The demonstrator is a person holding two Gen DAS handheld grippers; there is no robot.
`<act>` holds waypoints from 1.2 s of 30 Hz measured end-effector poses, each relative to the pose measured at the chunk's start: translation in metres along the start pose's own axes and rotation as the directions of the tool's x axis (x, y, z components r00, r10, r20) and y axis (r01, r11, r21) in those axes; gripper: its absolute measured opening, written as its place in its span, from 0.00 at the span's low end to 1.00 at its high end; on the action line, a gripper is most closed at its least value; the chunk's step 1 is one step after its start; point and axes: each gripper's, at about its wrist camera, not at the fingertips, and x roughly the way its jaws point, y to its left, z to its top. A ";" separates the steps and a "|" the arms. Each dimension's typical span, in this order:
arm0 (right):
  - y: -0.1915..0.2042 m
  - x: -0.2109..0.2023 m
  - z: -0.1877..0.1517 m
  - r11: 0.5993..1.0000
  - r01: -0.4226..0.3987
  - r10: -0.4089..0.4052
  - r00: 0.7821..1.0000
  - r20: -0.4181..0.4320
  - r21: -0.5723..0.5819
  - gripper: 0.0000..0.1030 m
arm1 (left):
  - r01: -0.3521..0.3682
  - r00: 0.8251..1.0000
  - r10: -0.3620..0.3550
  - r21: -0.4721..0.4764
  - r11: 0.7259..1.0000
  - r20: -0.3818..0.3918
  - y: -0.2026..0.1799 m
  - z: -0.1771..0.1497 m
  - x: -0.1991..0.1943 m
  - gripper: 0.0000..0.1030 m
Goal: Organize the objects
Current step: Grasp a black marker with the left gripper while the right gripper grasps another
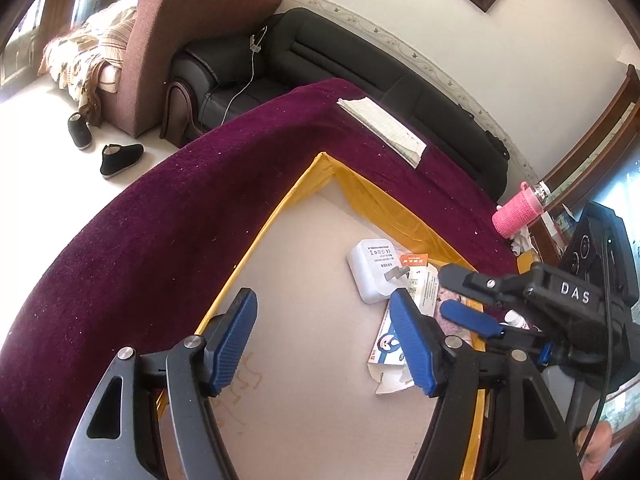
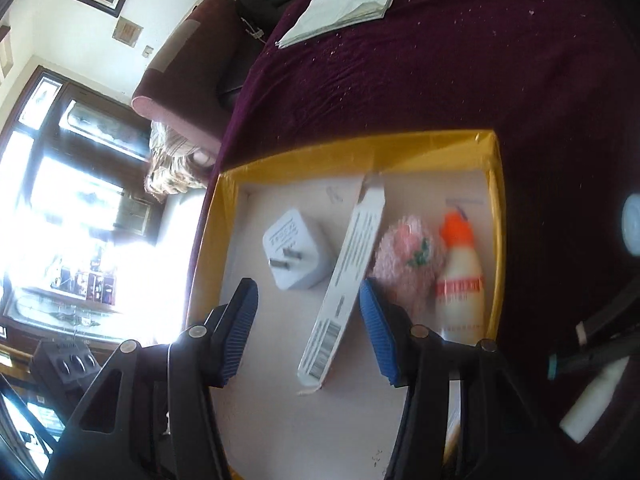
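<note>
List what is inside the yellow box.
In the yellow box: a white plug adapter, a long white carton, a pink fuzzy item and an orange-capped bottle. The hand-held grippers hide the near end.

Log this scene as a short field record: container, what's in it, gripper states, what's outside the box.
container: yellow-rimmed box on purple cloth
contents: white plug adapter, long white carton, pink knitted item, orange-capped bottle
left gripper: open, empty, over box
right gripper: open, empty, over box
outside box: notebook, pink-sleeved bottle
</note>
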 end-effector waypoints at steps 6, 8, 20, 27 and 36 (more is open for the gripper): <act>0.008 -0.072 -0.008 0.997 -0.013 0.022 0.994 0.110 -0.080 0.51 | 0.052 0.999 -0.052 0.004 0.999 -0.012 -0.004 -0.001 -0.007 0.62; 0.017 -0.114 -0.024 0.980 0.091 -0.050 0.973 0.224 -0.176 0.51 | 0.090 0.996 -0.090 0.032 0.995 -0.011 -0.017 -0.005 -0.018 0.61; -0.153 -0.219 -0.084 0.960 0.253 -0.281 0.820 0.499 0.125 0.88 | 0.226 0.969 -0.160 0.420 0.879 -0.187 -0.177 -0.070 -0.018 0.66; -0.200 -0.245 -0.100 0.931 0.325 -0.352 0.690 0.633 0.164 0.88 | 0.155 0.974 -0.029 0.574 0.804 -0.223 -0.244 -0.102 0.032 0.66; -0.215 -0.248 -0.099 0.958 0.242 -0.283 0.728 0.624 0.153 0.88 | 0.019 0.973 0.144 0.681 0.732 -0.182 -0.275 -0.098 0.112 0.65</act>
